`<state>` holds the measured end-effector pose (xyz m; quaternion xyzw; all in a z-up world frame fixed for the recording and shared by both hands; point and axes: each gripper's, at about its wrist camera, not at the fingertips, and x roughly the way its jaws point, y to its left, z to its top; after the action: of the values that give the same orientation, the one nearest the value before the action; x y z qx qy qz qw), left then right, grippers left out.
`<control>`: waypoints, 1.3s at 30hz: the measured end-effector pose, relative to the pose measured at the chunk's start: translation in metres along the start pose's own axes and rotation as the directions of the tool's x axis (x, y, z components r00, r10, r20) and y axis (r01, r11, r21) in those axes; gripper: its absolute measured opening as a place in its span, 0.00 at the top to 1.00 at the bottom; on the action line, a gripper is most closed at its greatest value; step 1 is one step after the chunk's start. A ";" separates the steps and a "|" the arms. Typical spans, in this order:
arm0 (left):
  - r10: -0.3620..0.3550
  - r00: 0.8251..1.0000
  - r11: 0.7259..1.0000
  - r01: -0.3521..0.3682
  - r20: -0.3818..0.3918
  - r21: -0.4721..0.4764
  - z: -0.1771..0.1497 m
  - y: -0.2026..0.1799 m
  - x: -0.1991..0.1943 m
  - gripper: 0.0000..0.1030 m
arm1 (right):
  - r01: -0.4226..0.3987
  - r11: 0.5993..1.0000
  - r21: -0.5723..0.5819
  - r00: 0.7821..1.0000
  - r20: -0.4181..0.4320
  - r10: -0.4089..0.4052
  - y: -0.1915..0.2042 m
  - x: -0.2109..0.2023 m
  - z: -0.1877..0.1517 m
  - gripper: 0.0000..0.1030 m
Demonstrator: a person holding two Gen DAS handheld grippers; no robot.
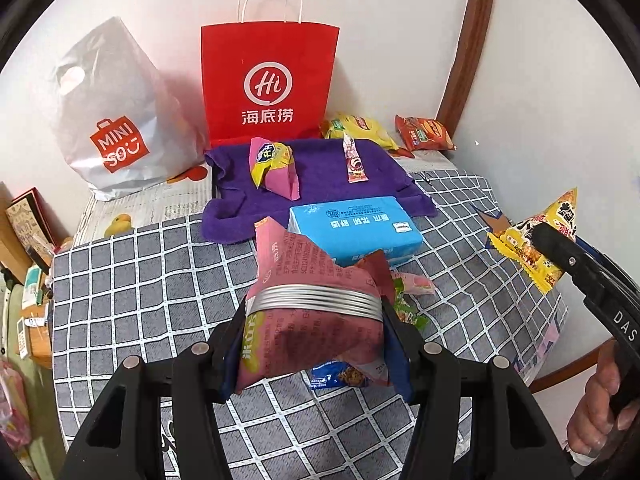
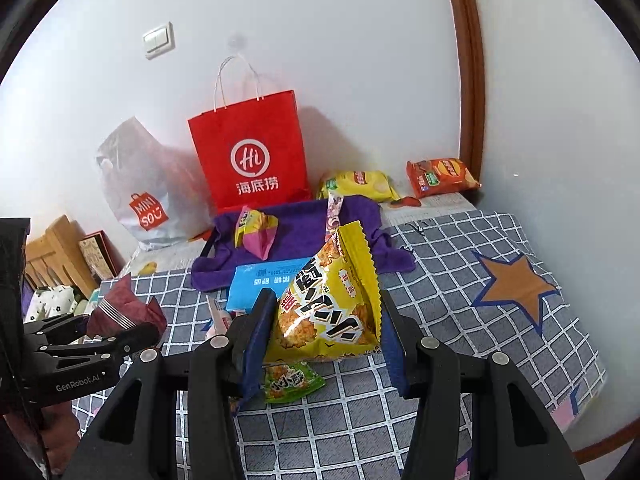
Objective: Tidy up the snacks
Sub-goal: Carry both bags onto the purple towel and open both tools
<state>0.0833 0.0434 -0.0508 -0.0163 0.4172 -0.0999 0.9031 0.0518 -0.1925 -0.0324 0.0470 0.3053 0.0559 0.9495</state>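
**Two snack packets held above the checked cloth**

The maroon snack packet (image 1: 316,320) sits squarely between the jaws of the left gripper (image 1: 316,344), which pinch it from both sides; its upper half stands up past the fingertips and its crumpled top flares outward. The yellow snack packet (image 2: 328,304) is pinched the same way in the right gripper (image 2: 324,328), tilted, with its serrated top edge pointing up and away. Both packets hang clear of the checked cloth (image 1: 152,292).

Just below the yellow packet lies a small green packet (image 2: 294,380), and under the maroon one a blue-printed packet (image 1: 340,376) peeks out, though too little of it shows to say more. Beyond the grippers lies a blue tissue pack (image 1: 356,232), its far end on the purple towel (image 1: 320,172). On the towel lie a pink-and-yellow packet (image 1: 274,168) and a thin pink stick packet (image 1: 354,160), well apart. Behind it stand a red paper bag (image 1: 268,84) and a white plastic bag (image 1: 116,120) against the wall, with a yellow chip bag (image 1: 360,130) and an orange chip bag (image 1: 424,132) to the right.

The maroon packet carries printed text and a yellow-green patch; the yellow one shows bold black characters and pictured crisps.
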 end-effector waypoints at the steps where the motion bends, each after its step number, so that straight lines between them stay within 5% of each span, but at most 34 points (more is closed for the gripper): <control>1: 0.002 1.000 1.000 -0.002 0.001 -0.001 0.002 -0.001 0.001 0.46 | -0.003 1.000 0.000 1.000 0.002 0.003 0.000 0.000 0.001 0.52; 39: 0.026 0.999 0.991 -0.029 -0.029 -0.132 0.119 0.059 0.078 0.46 | -0.066 0.995 -0.079 0.998 0.006 0.067 0.005 0.138 0.120 0.52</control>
<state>0.2326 0.0798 -0.0391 -0.0692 0.4355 -0.0597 0.8955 0.2334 -0.1752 -0.0141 0.0199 0.2967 0.0993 0.9496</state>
